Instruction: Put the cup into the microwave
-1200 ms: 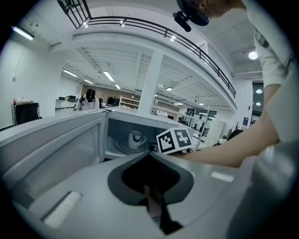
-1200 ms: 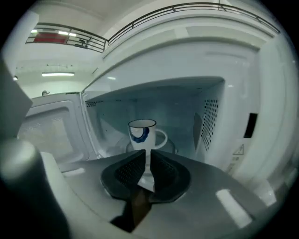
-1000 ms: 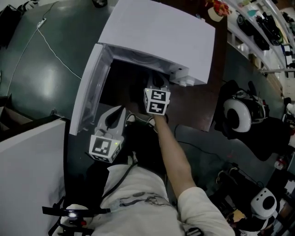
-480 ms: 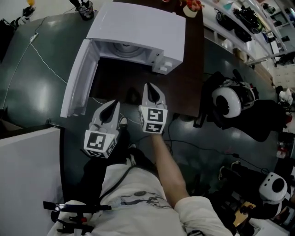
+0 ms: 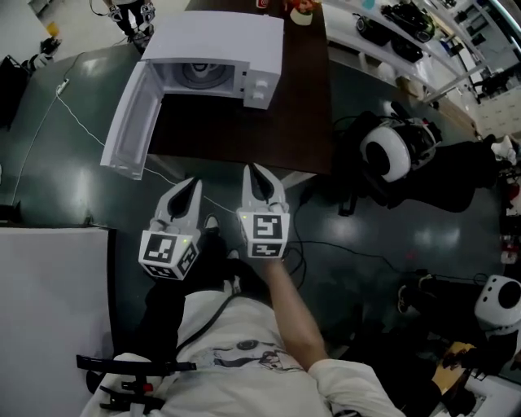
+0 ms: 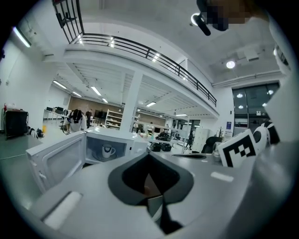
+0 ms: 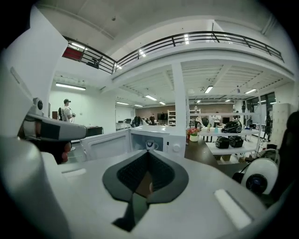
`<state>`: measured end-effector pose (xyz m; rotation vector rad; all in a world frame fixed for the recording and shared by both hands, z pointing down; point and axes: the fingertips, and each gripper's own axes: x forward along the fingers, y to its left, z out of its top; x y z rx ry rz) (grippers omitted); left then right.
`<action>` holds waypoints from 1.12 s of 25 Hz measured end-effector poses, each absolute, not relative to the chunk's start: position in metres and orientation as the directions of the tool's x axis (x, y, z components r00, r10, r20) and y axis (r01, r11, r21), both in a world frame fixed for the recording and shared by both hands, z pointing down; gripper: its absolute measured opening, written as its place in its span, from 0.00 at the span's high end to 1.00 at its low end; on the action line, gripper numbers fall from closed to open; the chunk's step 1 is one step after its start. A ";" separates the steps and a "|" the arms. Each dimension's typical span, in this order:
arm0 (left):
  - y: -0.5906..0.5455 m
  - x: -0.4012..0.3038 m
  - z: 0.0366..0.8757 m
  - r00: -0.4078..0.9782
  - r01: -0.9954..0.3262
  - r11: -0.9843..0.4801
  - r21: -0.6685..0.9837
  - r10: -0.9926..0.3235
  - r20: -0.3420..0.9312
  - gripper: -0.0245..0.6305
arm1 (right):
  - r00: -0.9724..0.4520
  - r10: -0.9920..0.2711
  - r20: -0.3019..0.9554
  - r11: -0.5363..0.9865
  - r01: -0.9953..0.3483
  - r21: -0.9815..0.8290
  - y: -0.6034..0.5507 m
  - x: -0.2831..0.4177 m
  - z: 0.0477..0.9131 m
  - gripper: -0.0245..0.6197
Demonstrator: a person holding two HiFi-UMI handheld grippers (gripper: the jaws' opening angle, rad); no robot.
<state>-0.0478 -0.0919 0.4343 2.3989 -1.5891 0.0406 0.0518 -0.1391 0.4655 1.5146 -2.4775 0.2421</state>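
The white microwave (image 5: pixel 220 41) stands on a dark brown table (image 5: pixel 244 130), its door (image 5: pixel 130 122) swung open to the left. A white cup (image 6: pixel 108 151) sits upright on the turntable inside, and it also shows in the right gripper view as the cup (image 7: pixel 150 145). My left gripper (image 5: pixel 192 182) and right gripper (image 5: pixel 258 169) hover side by side in front of the table's near edge, well short of the microwave. Both point toward it. The left gripper (image 6: pixel 149 155) and the right gripper (image 7: pixel 147 153) have their jaws meeting at a point, with nothing between them.
White headset-like devices (image 5: pixel 387 155) and black gear lie on the floor to the right, with cables (image 5: pixel 342 244) trailing between them. A white panel (image 5: pixel 49 309) stands at the lower left. Shelves (image 5: pixel 391 24) line the back right. A person (image 7: pixel 67 109) stands far off.
Both grippers have drawn back from the microwave toward the person. The right one left the oven's opening and is now past the table's near edge. The microwave looks farther away.
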 end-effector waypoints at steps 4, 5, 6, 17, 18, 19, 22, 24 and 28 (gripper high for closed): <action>-0.073 -0.046 0.422 0.398 -0.912 -0.370 0.178 -0.903 0.163 0.96 | -0.448 -0.861 0.240 0.450 -0.892 -0.049 -0.112 0.061 0.447 0.96; -0.067 -0.045 0.421 0.398 -0.912 -0.371 0.175 -0.902 0.166 0.96 | -0.449 -0.862 0.234 0.450 -0.892 -0.053 -0.105 0.062 0.444 0.96; -0.062 -0.045 0.420 0.400 -0.912 -0.372 0.172 -0.901 0.169 0.96 | -0.449 -0.863 0.230 0.449 -0.892 -0.057 -0.098 0.064 0.441 0.96; -0.026 -0.042 0.403 0.448 -0.891 -0.427 0.156 -0.883 0.139 0.96 | -0.427 -0.882 0.198 0.423 -0.904 -0.066 -0.042 0.058 0.413 0.96; -0.022 -0.044 0.402 0.453 -0.887 -0.432 0.160 -0.882 0.129 0.96 | -0.424 -0.885 0.194 0.421 -0.905 -0.055 -0.037 0.056 0.410 0.96; -0.018 -0.046 0.401 0.458 -0.884 -0.438 0.162 -0.881 0.121 0.96 | -0.418 -0.889 0.187 0.417 -0.908 -0.043 -0.032 0.053 0.407 0.96; -0.001 -0.058 0.403 0.470 -0.877 -0.449 0.170 -0.876 0.109 0.96 | -0.398 -0.901 0.172 0.400 -0.916 -0.024 -0.013 0.040 0.399 0.96; 0.015 -0.068 0.403 0.476 -0.873 -0.455 0.176 -0.873 0.104 0.96 | -0.395 -0.903 0.168 0.398 -0.917 -0.016 0.004 0.031 0.394 0.96; 0.051 -0.089 0.403 0.473 -0.872 -0.452 0.185 -0.877 0.087 0.96 | -0.380 -0.911 0.163 0.384 -0.923 -0.007 0.039 0.018 0.391 0.96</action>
